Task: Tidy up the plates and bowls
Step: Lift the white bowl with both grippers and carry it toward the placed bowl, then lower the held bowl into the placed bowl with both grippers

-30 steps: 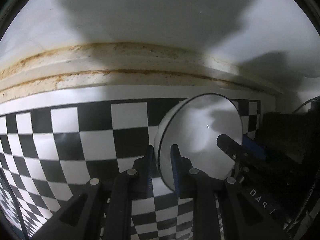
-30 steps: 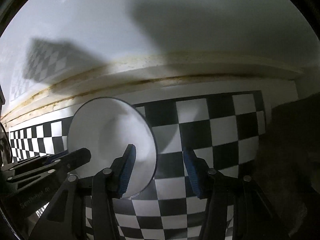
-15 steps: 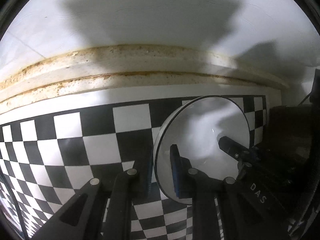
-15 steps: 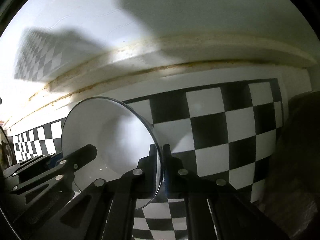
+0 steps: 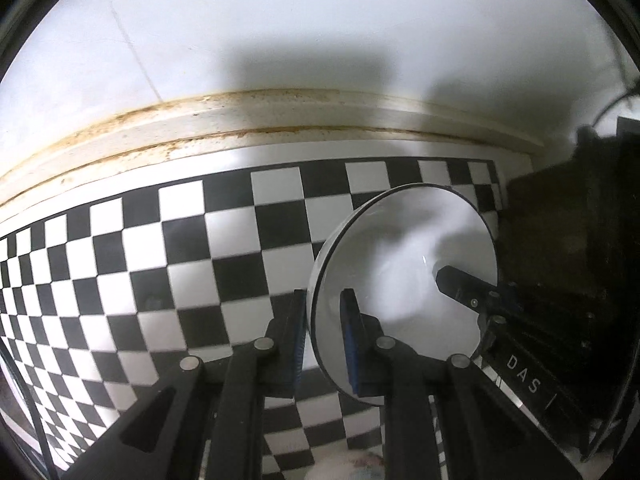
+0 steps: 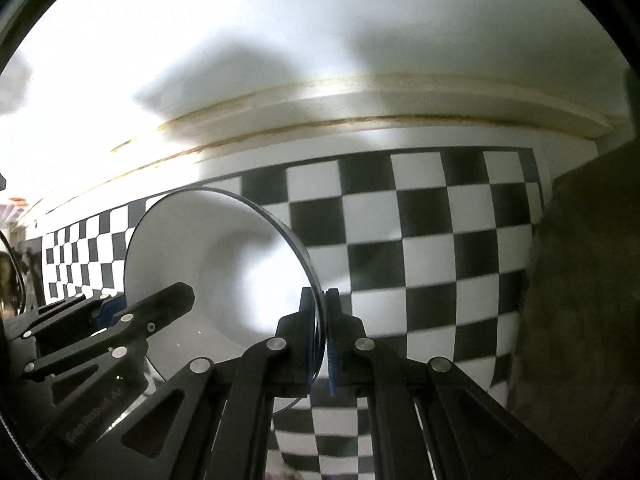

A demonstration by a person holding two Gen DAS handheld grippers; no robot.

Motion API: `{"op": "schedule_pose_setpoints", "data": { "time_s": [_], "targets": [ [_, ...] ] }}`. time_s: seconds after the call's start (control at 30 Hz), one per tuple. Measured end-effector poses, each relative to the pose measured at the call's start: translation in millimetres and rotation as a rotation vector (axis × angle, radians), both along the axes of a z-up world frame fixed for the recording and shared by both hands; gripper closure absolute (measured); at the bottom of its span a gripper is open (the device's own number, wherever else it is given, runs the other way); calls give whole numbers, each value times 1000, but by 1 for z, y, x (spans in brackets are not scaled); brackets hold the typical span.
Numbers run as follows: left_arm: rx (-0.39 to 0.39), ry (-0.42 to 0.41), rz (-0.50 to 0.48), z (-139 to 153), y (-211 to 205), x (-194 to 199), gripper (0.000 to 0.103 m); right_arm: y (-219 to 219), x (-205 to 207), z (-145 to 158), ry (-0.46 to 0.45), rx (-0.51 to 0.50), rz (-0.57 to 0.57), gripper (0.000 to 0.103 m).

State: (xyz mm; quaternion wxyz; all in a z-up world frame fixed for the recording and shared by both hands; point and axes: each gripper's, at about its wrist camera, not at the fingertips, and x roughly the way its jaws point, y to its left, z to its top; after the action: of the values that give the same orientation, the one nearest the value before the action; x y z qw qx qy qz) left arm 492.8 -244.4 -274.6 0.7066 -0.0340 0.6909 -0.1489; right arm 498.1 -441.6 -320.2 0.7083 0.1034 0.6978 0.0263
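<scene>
A white bowl with a thin dark rim (image 5: pixel 404 280) is held on edge between both grippers, its hollow turned toward the cameras. In the left wrist view its near rim passes between the blue-padded fingers of the left gripper (image 5: pixel 322 340); a narrow gap shows on each side of the rim, so the fingers stand slightly apart and a firm clamp cannot be confirmed. In the right wrist view the bowl (image 6: pixel 224 264) is seen just ahead and to the left of the right gripper (image 6: pixel 320 336), whose fingers are pressed together on the bowl's right-hand rim. The opposite gripper is seen reaching the bowl's far edge in each view.

Behind and below the bowl a black-and-white checkered surface (image 5: pixel 180 264) is spread, bordered ahead by a stained cream ledge (image 5: pixel 280 120) under a white wall (image 5: pixel 320 32). A dark object (image 6: pixel 584 280) is seen to the right of the right gripper; it cannot be identified.
</scene>
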Motion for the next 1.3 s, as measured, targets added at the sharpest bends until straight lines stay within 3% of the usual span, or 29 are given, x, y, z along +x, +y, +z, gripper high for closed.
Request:
{"op": "schedule_pose_setpoints", "data": {
  "time_s": [0.37, 0.47, 0.67, 1.07, 1.3],
  "targets": [
    [-21, -69, -39, 52, 13, -67, 89, 26, -62, 47, -65, 11, 15, 97],
    [-20, -78, -60, 61, 15, -90, 89, 17, -92, 72, -83, 20, 13, 97],
    [-31, -79, -87, 70, 20, -125, 89, 24, -142, 86, -93, 34, 12, 97],
    [-26, -50, -164, 69, 25, -185, 89, 24, -218, 86, -84, 62, -7, 96],
    [-7, 20, -190, 39, 26, -209, 89, 26, -245, 54, -19, 80, -23, 96]
  ]
}}
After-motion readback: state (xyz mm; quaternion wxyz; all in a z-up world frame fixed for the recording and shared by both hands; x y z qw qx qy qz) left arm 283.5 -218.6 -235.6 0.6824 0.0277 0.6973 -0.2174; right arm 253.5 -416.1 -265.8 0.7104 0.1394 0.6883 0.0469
